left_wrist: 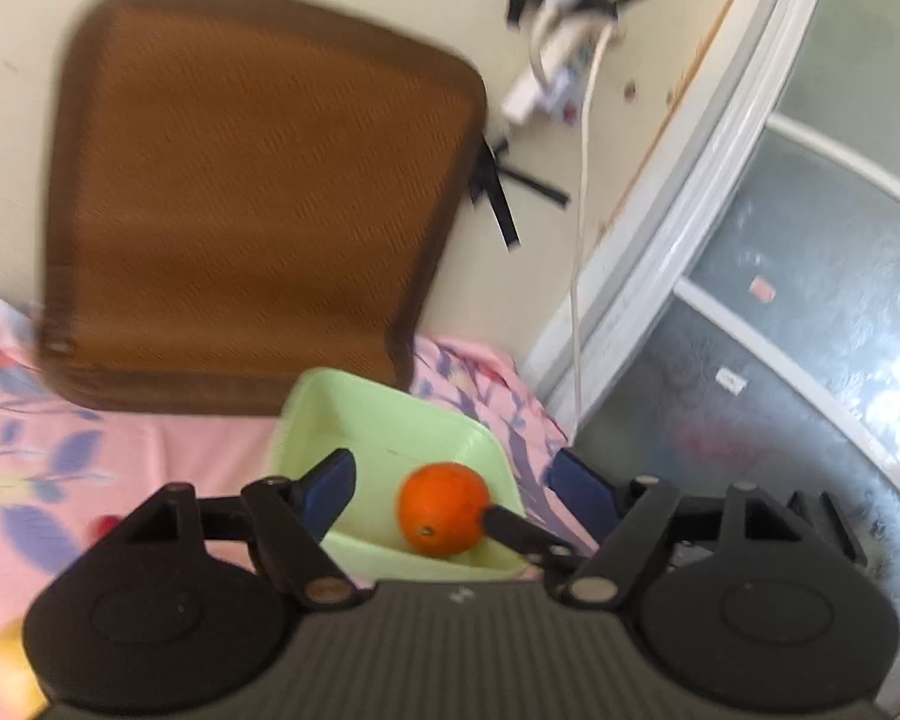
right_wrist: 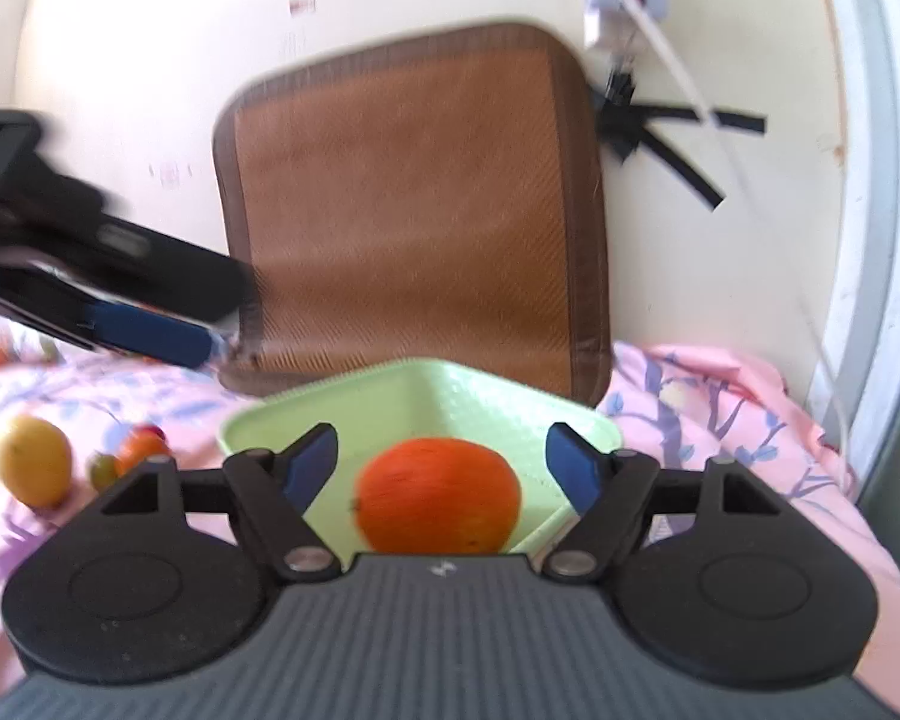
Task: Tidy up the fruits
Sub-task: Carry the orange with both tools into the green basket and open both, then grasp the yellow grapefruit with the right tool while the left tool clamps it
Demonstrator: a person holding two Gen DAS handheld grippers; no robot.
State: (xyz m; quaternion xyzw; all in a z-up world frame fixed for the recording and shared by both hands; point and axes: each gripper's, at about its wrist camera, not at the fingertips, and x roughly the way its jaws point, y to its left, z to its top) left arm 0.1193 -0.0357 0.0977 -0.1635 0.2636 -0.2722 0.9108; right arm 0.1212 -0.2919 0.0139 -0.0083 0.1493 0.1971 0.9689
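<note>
An orange lies in a pale green tray on the pink floral sheet. My right gripper is open above the tray, the orange free between its blue fingers. My left gripper is open too, over the same tray, with the orange below it. The left gripper also shows at the left of the right wrist view. A yellow fruit, a small green fruit and an orange-red fruit lie on the sheet left of the tray.
A brown woven cushion leans on the cream wall behind the tray. A white cable and black tape strips are on the wall. A window frame stands at the right. A yellow fruit shows at the lower left.
</note>
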